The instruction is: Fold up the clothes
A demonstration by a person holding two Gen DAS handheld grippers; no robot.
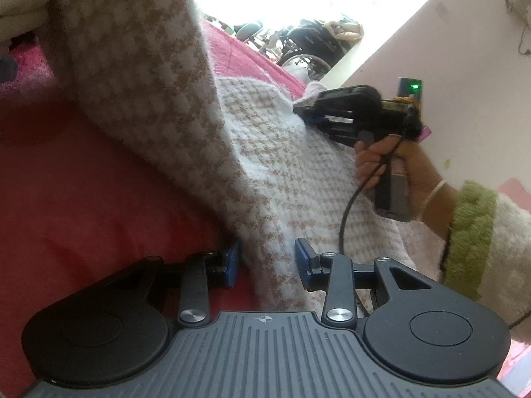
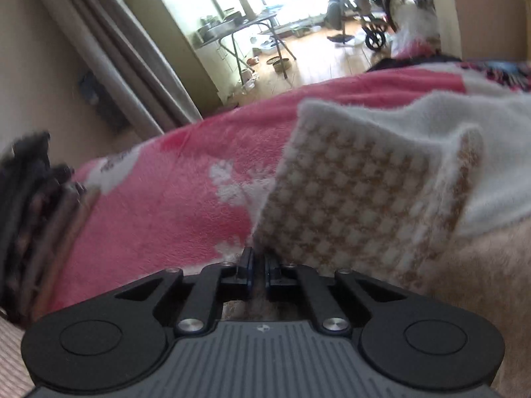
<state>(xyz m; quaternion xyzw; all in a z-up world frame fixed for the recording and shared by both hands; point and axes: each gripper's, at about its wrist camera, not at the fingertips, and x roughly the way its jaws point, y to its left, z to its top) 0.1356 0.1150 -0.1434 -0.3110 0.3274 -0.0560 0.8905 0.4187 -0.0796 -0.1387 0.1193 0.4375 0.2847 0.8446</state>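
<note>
A fluffy knit garment (image 1: 282,172) in a beige-and-white check lies over a red blanket (image 1: 99,199) on a bed. Its near fold fills the gap between the blue pads of my left gripper (image 1: 268,263), which is shut on it; from there the cloth rises to the upper left. A hand (image 1: 398,165) holds my right gripper (image 1: 297,107) at the garment's far edge, with a tuft of cloth over its tip. In the right wrist view the right gripper (image 2: 259,258) has its jaws together, and a checked flap of the garment (image 2: 348,199) stands up from its tips.
A pale wall (image 1: 448,49) runs along the bed's right side. A green-cuffed sleeve (image 1: 471,232) is close to my left gripper. Beyond the bed are a curtain (image 2: 116,66), a folding table (image 2: 239,26) and a wheelchair (image 1: 308,49). A dark blurred object (image 2: 26,182) sits at the left.
</note>
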